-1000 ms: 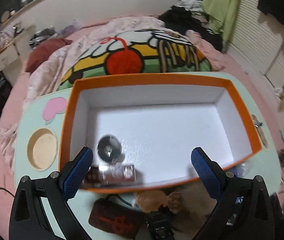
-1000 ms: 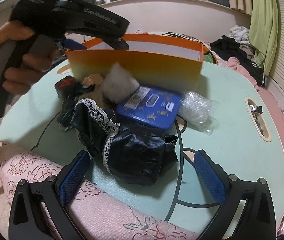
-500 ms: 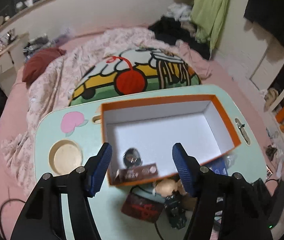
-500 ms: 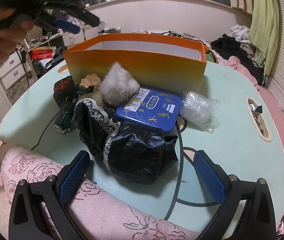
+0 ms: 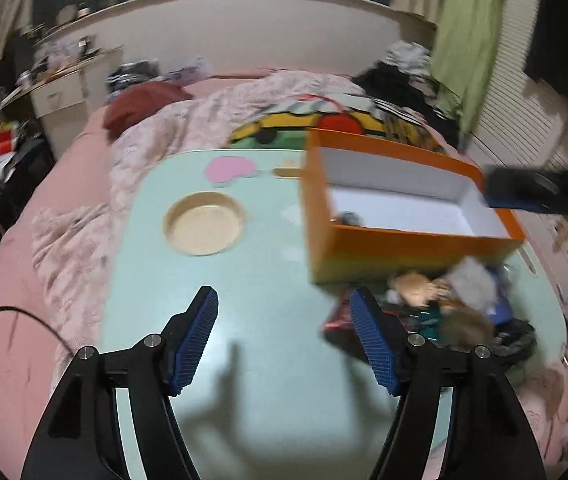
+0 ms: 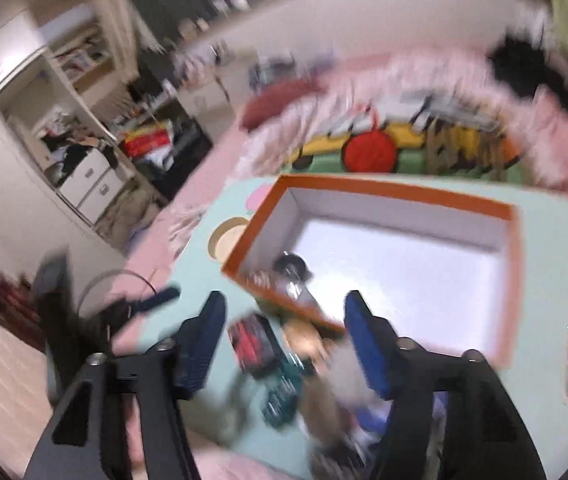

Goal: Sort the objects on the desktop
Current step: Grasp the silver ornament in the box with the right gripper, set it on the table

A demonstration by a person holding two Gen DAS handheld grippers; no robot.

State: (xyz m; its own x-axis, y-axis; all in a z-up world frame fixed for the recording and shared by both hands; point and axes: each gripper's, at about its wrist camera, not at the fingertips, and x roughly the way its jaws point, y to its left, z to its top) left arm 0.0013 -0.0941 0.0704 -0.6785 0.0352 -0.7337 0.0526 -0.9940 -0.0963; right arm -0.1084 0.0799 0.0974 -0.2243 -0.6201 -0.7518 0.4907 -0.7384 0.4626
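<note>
Mint table (image 5: 211, 280), left wrist view: left gripper (image 5: 284, 336) jaws part open, just widened slightly, nothing between; orange box (image 5: 404, 248) at right, clutter pile (image 5: 444, 304) in front of it.
Right wrist view, blurred: right gripper (image 6: 284, 340) jaws just narrowed, empty, above pile beside box.

Mint counter (image 5: 243, 280) carries orange box (image 5: 404, 248); cluttered pile (image 5: 456, 308) just right of left tool (image 5: 284, 320).
</note>
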